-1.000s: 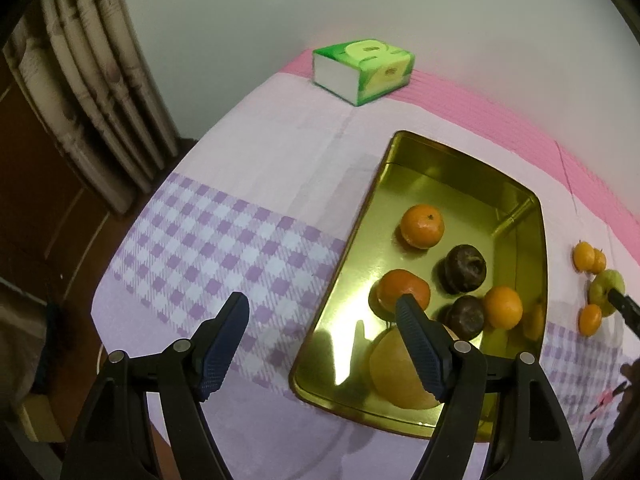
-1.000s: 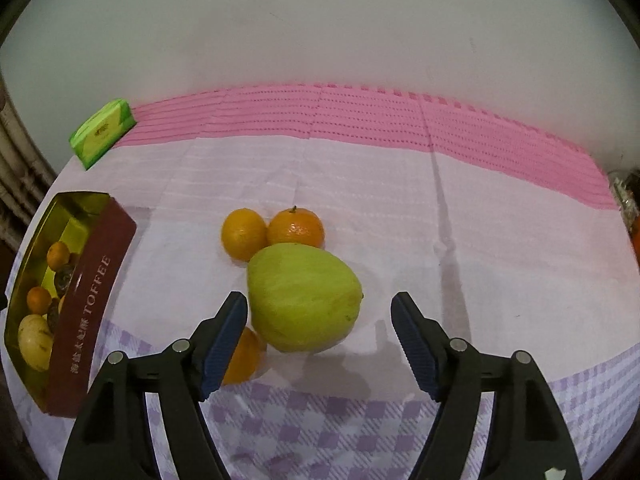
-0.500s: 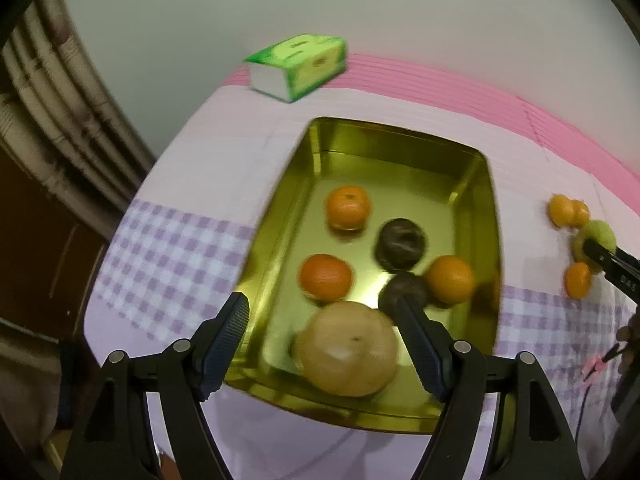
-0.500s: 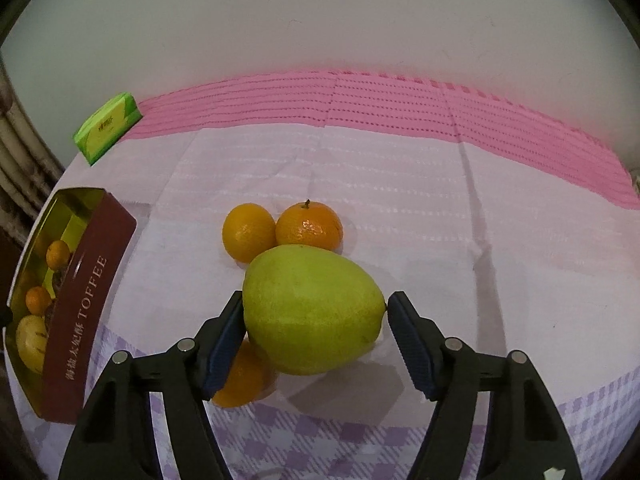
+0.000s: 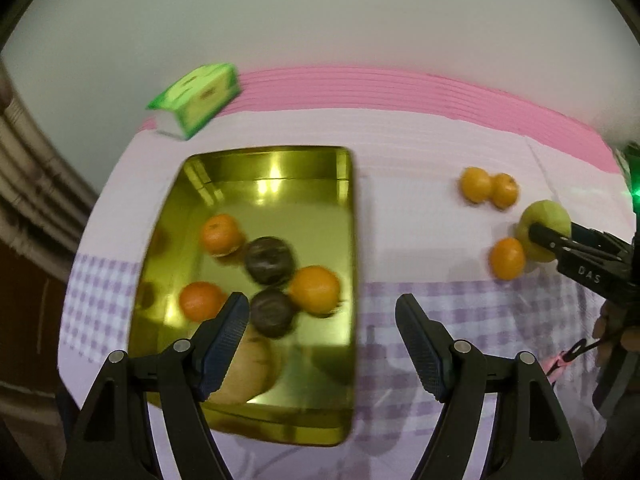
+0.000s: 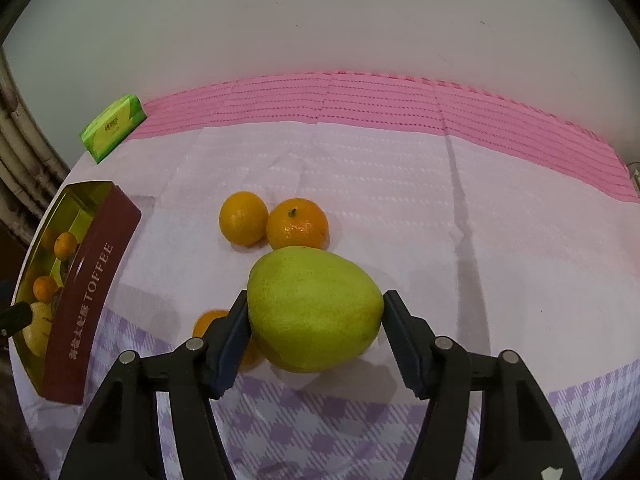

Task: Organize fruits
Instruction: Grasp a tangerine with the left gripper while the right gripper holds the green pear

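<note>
My right gripper (image 6: 316, 312) is shut on a big green pear (image 6: 314, 308), both pads against its sides, just above the cloth; it also shows in the left wrist view (image 5: 544, 222). Two oranges (image 6: 274, 224) lie just behind it and a third (image 6: 212, 322) sits partly hidden under my left finger. My left gripper (image 5: 322, 322) is open and empty above the near right edge of the gold toffee tin (image 5: 348, 216), which holds several oranges, two dark round fruits (image 5: 269, 260) and a yellow pear (image 5: 250, 372).
A green tissue box (image 5: 196, 98) stands at the back left of the table. The tin's brown outer wall (image 6: 90, 300) faces the loose fruit. Curtains hang beyond the table's left edge. The cloth is pink at the back and purple-checked in front.
My right gripper closed on the green pear. My left gripper swung right, from over the tin's left side to its right edge.
</note>
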Demonstrator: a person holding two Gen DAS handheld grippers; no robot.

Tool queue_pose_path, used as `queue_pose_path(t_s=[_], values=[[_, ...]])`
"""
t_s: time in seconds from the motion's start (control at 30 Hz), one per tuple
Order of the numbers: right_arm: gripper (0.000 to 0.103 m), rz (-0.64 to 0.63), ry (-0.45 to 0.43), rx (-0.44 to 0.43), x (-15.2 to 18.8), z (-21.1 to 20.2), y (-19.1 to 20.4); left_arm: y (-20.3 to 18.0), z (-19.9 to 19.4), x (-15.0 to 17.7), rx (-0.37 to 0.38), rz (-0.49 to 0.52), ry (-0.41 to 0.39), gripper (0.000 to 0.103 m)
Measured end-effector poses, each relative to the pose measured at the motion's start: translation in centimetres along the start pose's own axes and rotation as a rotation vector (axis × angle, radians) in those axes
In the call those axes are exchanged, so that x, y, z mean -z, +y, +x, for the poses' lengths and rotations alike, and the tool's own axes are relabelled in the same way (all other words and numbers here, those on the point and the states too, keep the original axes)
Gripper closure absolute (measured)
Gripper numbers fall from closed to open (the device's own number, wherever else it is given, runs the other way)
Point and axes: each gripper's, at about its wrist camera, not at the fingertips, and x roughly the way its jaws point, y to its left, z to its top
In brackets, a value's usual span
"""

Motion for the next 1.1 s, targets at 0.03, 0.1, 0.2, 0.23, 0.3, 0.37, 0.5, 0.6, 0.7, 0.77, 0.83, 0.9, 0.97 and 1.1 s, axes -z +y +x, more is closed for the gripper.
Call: queue_pose_path(t_s=[0.03,0.1,0.2,0.23,0.3,0.37,0.5,0.6,0.7,0.77,0.83,0.9,0.97,1.1], values=[[0.043,0.006,0.0,0.002,0.2,-0.2,-0.2,-0.8,0.1,-0.1,0.007,0.018,0.0,0.027],[0.043,0.017,-0.002,0.004,0.6,-0.7,-0.7,-2.0,0.1,0.0,0.025,0.044,-0.002,0.027],[0.042,0.027,-0.003,0.024,1.2,-1.3,-1.4,-4.2,0.8,-0.1,0.046,0.095,0.01,0.027],[0.042,0.032,-0.003,0.035,1.4,-1.4,-1.6,-4.8,0.9,-0.1,0.051,0.107,0.014,0.027],[0.042,0.042,-0.001,0.05,1.8,-1.7,-2.1,-6.0,1.5,-0.3,0.065,0.129,0.021,0.027],[0.042,0.06,0.001,0.056,2.2,-1.9,-2.7,-6.9,1.9,-0.5,0.083,0.143,0.028,0.027],[0.042,0.093,0.007,0.071,3.0,-2.1,-3.7,-9.2,2.6,-0.9,0.125,0.185,0.034,0.027],[0.042,0.117,0.009,0.056,3.4,-2.2,-4.3,-10.7,3.2,-1.2,0.167,0.202,0.039,0.027],[0.042,0.138,0.011,0.047,3.6,-2.4,-4.6,-11.8,3.7,-1.6,0.2,0.205,0.041,0.027],[0.042,0.145,0.01,0.043,3.8,-2.5,-4.8,-12.6,4.0,-2.0,0.227,0.203,0.038,0.027],[0.042,0.148,0.01,0.045,4.0,-2.7,-4.9,-13.2,4.3,-2.4,0.238,0.198,0.032,0.027],[0.042,0.152,0.013,0.048,4.2,-2.9,-5.1,-13.6,4.7,-2.7,0.236,0.195,0.032,0.027],[0.042,0.156,0.017,0.053,4.4,-3.1,-5.4,-14.0,5.3,-2.8,0.239,0.192,0.04,0.027],[0.042,0.173,0.017,0.065,4.9,-3.5,-6.3,-14.5,6.4,-2.9,0.253,0.186,0.059,0.028]])
